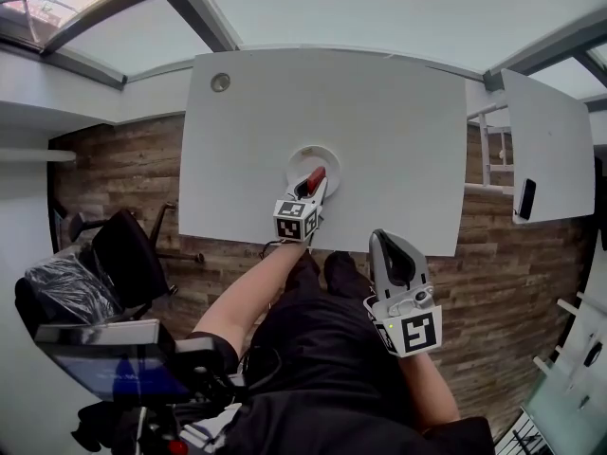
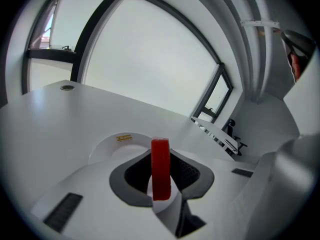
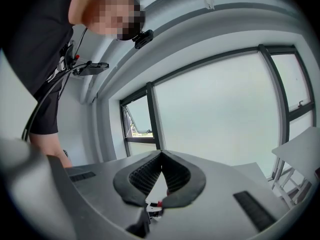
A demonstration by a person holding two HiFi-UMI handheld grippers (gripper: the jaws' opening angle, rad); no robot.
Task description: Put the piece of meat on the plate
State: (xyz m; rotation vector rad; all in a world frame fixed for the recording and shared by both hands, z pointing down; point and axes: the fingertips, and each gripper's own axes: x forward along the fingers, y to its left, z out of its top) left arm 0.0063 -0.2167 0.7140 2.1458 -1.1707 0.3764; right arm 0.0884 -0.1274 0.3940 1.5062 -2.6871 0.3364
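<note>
Left gripper: clamped on the piece of meat; both pads press its flat sides
Piece of meat: red slab, on edge and upright between the left jaws, its top rising above them
Position of meat: over the near part of the plate in the head view; contact with the plate can't be told
Plate: white, round, on the bench close to its near edge; in the left gripper view its rim shows just past the jaws, a small yellow label on the inside
Right gripper: jaws together at the tips, nothing between them; held off the bench, over the wooden floor on the person's side
Bench: white, a small round grommet at its far left corner
Surroundings: black office chair to the left, second white table to the right
</note>
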